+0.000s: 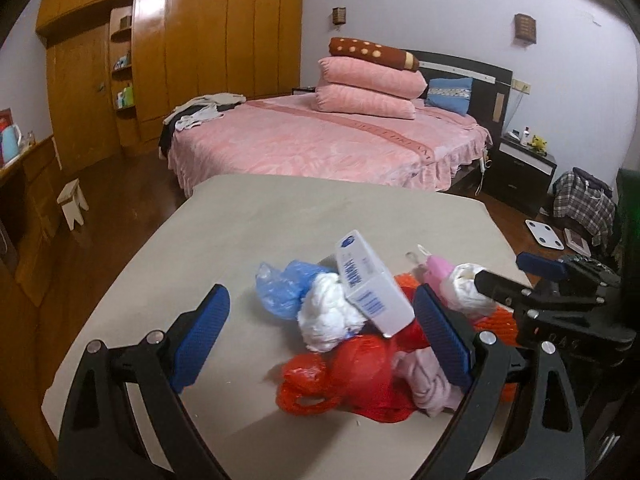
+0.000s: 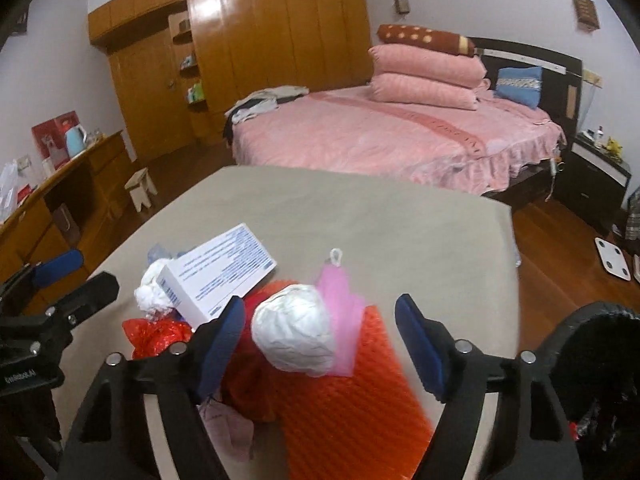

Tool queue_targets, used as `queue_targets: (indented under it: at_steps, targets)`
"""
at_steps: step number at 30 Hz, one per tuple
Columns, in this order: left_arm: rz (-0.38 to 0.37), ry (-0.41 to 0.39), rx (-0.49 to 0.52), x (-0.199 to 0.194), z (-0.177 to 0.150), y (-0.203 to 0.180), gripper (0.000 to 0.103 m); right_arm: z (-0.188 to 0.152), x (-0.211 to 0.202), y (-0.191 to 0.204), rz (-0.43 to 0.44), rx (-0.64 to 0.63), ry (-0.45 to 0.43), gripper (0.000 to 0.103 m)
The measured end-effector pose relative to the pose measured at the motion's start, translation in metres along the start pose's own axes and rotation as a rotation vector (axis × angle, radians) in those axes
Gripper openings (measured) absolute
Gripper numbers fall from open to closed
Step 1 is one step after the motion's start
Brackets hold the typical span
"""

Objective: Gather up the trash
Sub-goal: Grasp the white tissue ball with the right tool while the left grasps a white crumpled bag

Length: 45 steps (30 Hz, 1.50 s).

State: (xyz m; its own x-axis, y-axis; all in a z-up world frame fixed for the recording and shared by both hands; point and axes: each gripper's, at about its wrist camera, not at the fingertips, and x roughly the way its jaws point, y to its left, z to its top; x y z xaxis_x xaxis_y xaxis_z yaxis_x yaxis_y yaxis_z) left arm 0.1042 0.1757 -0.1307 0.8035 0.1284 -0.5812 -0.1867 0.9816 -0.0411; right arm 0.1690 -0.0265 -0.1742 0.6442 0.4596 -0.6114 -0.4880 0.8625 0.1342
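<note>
A heap of trash lies on the beige table (image 1: 240,232): a white box with blue print (image 1: 372,288), a blue plastic bag (image 1: 280,284), crumpled white tissue (image 1: 332,316), a red plastic bag (image 1: 344,376) and pale pink cloth (image 1: 428,384). My left gripper (image 1: 320,332) is open and straddles the tissue, box and red bag. My right gripper (image 2: 322,320) is open around a crumpled white ball (image 2: 296,332), which lies on a pink piece (image 2: 340,312) and an orange-red ribbed sheet (image 2: 352,400). The pads stand clear of the ball. Each gripper shows at the edge of the other's view.
A dark round bin-like rim (image 2: 600,352) sits at the table's near right. Beyond the table are a pink bed (image 1: 320,140), a wooden wardrobe (image 1: 200,40), a small stool (image 1: 74,204), a black nightstand (image 1: 520,164) and a white scale (image 1: 544,234) on the wood floor.
</note>
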Motion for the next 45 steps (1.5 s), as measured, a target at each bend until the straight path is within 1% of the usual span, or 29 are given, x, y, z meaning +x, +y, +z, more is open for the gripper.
queue_targets:
  at_steps: [4, 6, 7, 8, 9, 10, 12, 17, 23, 26, 29, 32, 33, 38, 41, 45]
  targets:
    - [0.0, 0.01, -0.004, 0.007, 0.0, 0.001, 0.09, -0.004, 0.011, 0.005, 0.012, -0.015, 0.028, 0.068]
    - [-0.003, 0.016, -0.005, 0.01, -0.002, 0.0, 0.09, -0.006, 0.014, 0.007, 0.017, -0.023, 0.041, 0.061]
    - [-0.004, 0.019, -0.006, 0.011, -0.004, 0.0, 0.09, -0.007, 0.015, 0.008, 0.017, -0.031, 0.046, 0.059]
    - [-0.006, 0.024, -0.009, 0.013, -0.004, 0.001, 0.09, -0.008, 0.017, 0.01, 0.019, -0.046, 0.053, 0.053]
    - [-0.007, 0.026, -0.009, 0.014, -0.005, 0.0, 0.087, -0.009, 0.018, 0.011, 0.021, -0.054, 0.058, 0.045]
    - [-0.01, 0.03, -0.009, 0.015, -0.005, 0.0, 0.085, -0.01, 0.019, 0.012, 0.027, -0.064, 0.062, 0.043]
    - [-0.014, 0.035, -0.008, 0.018, -0.006, 0.0, 0.084, -0.01, 0.018, 0.012, 0.031, -0.066, 0.058, 0.038]
    - [-0.021, 0.04, -0.005, 0.022, -0.008, -0.001, 0.081, -0.002, 0.001, 0.008, 0.057, -0.048, 0.014, 0.038]
    - [-0.035, 0.065, -0.014, 0.033, -0.013, -0.001, 0.071, 0.006, -0.013, 0.002, 0.064, -0.036, -0.012, 0.038]
    - [-0.046, 0.075, -0.014, 0.04, -0.014, 0.0, 0.062, 0.008, -0.013, -0.001, 0.058, -0.03, -0.008, 0.038]
    - [-0.073, 0.091, -0.01, 0.048, -0.015, 0.0, 0.051, 0.008, -0.014, -0.003, 0.057, -0.024, -0.005, 0.038]
    - [-0.104, 0.11, -0.013, 0.054, -0.018, 0.0, 0.033, 0.007, -0.015, -0.003, 0.054, -0.026, -0.001, 0.038]
    - [-0.107, 0.113, -0.012, 0.055, -0.019, 0.0, 0.025, 0.008, -0.016, -0.003, 0.054, -0.027, -0.001, 0.038]
    - [-0.096, 0.084, -0.016, 0.045, -0.018, 0.001, 0.023, 0.009, -0.019, -0.003, 0.056, -0.023, -0.011, 0.038]
    - [-0.084, 0.058, -0.029, 0.032, -0.011, 0.004, 0.022, 0.011, -0.024, -0.003, 0.059, -0.023, -0.023, 0.038]
    - [-0.066, 0.021, -0.021, 0.014, 0.001, 0.004, 0.022, 0.018, -0.036, -0.002, 0.065, -0.021, -0.05, 0.038]
